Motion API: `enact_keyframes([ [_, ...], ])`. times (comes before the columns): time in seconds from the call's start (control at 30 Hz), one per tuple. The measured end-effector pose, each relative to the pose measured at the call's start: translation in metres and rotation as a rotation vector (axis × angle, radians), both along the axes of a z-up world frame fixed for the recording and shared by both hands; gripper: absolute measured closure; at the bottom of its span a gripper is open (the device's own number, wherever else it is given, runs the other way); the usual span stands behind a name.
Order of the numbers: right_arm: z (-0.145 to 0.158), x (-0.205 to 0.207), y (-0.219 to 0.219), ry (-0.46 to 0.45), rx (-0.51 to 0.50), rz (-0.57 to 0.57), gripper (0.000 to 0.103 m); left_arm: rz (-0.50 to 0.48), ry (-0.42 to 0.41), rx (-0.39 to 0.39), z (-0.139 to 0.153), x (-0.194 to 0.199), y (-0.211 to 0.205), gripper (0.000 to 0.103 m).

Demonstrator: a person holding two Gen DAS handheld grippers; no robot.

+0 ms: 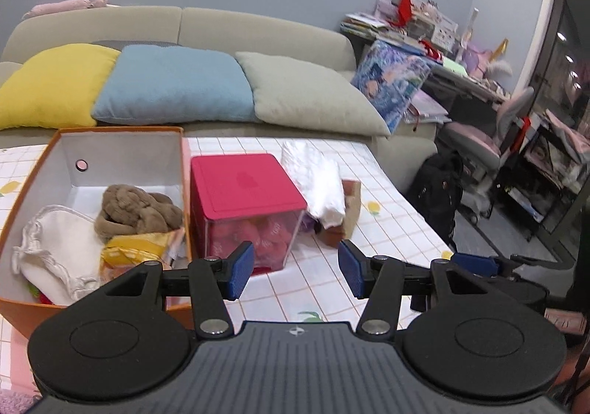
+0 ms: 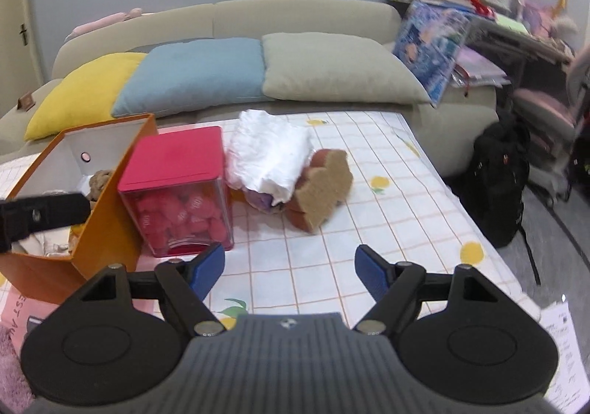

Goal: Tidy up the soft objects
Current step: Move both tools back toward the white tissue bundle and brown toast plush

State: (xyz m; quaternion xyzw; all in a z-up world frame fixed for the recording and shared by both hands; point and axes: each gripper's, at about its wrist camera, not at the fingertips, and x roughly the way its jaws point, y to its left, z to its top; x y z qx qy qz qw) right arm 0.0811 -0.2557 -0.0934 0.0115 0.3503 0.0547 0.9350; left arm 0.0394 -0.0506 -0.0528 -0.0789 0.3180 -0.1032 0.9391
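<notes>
Both claws hang empty over the checked tablecloth [image 2: 368, 170]. On the right gripper [image 2: 289, 268] the blue pads are spread wide with only cloth between them, and the left gripper [image 1: 296, 268] is parted too, nothing in its grasp.

Ahead of the right claw and slightly to its right lies the loose pile still to be sorted: a crumpled white cloth [image 2: 271, 152] draped over a purple soft thing [image 2: 260, 200], with a tan-and-red sponge-like piece [image 2: 320, 189] touching it on the far right. Ahead of the left claw that same pile sits up and to the right, the white cloth [image 1: 317, 174] plainest.

Left of the pile stands a clear box with a red lid [image 2: 177, 192], full of pink soft pieces. Further left is the open orange box [image 1: 92, 215], already holding a brown plush [image 1: 136, 207], a white pouch [image 1: 55, 244] and a yellow packet [image 1: 136, 248].

My reading is that the work is between picks: some items are stowed and the pile remains. The next move seems to call for the right claw to reach forward, drop its spread pads around the sponge-like piece or the white cloth, pinch gently and carry it left to the orange box, clearing the red-lidded box on the way.
</notes>
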Motion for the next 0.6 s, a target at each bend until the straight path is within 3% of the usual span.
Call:
enact_keyframes([
  [0.17,-0.006,0.009,-0.013,0.01,0.03,-0.015,0.014,-0.04,0.012,0.027,-0.007,0.007,-0.013,0.041],
  [0.43,-0.025,0.042,-0.028,0.036,0.038,-0.08,0.014,-0.168,0.004,0.141,-0.013,0.045,-0.046,0.041],
  [0.6,-0.038,0.069,-0.034,-0.047,0.04,-0.125,0.022,-0.186,0.005,0.182,-0.013,0.082,-0.06,0.026],
])
